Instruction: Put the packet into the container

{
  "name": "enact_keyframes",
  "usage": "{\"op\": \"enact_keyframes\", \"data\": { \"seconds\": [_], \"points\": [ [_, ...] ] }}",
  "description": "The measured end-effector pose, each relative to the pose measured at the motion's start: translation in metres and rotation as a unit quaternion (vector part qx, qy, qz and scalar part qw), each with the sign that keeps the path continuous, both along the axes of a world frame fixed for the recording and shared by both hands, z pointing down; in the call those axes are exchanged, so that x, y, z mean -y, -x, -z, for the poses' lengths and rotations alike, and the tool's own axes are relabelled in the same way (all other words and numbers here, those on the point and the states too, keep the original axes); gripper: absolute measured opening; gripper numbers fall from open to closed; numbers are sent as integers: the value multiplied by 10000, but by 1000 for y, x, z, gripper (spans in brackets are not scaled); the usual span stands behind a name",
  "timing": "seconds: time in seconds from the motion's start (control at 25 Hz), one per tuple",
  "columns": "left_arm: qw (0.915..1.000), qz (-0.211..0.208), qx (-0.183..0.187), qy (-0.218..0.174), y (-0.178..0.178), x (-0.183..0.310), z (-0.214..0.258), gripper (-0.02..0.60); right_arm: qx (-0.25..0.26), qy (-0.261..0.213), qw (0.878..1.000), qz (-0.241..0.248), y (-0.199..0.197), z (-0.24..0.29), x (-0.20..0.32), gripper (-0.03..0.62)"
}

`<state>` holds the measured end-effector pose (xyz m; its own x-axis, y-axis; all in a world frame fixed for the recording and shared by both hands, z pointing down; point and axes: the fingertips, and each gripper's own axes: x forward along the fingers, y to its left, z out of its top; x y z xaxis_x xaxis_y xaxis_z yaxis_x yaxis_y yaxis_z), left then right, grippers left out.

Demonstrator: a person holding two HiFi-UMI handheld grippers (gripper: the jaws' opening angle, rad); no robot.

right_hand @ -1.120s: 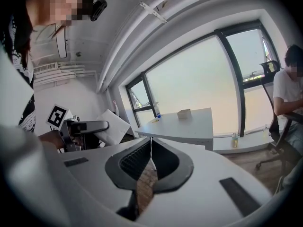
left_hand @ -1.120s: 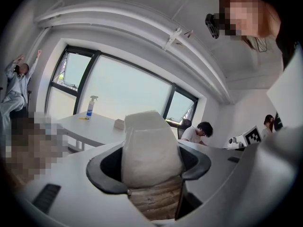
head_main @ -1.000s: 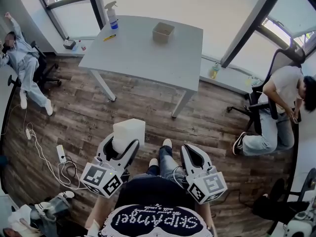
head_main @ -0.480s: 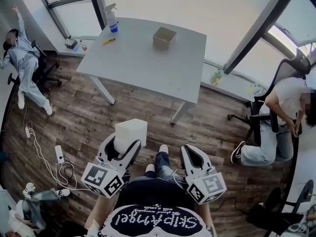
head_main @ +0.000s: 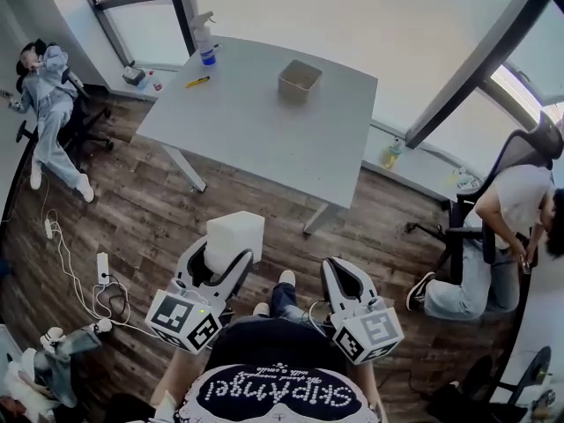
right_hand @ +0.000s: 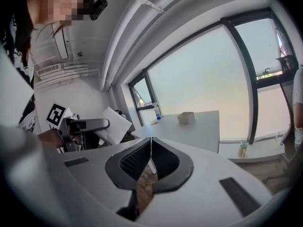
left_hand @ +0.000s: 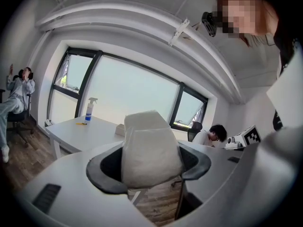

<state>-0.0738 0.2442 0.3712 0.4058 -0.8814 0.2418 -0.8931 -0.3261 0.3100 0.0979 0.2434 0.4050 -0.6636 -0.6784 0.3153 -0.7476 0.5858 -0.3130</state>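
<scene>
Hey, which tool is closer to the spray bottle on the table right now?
Left. The left tool, shut on the white packet, sits almost straight below the spray bottle in the head view. The right tool, shut and empty, is farther off to the right.

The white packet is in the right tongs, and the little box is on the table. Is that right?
Not quite. The white packet is in the left tongs, not the right ones. The left gripper view shows it squeezed between them. The right gripper view shows the right tongs shut with nothing in them. The little box is on the table, as you said.
</scene>
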Motion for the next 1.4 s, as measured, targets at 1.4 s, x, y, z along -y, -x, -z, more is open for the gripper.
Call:
{"op": "enact_keyframes", "data": {
  "seconds": [1.4],
  "points": [
    [9990,277,300,-200,-24,51,0,287,92,-65,9991,404,-8,0,61,15]
  ]
}}
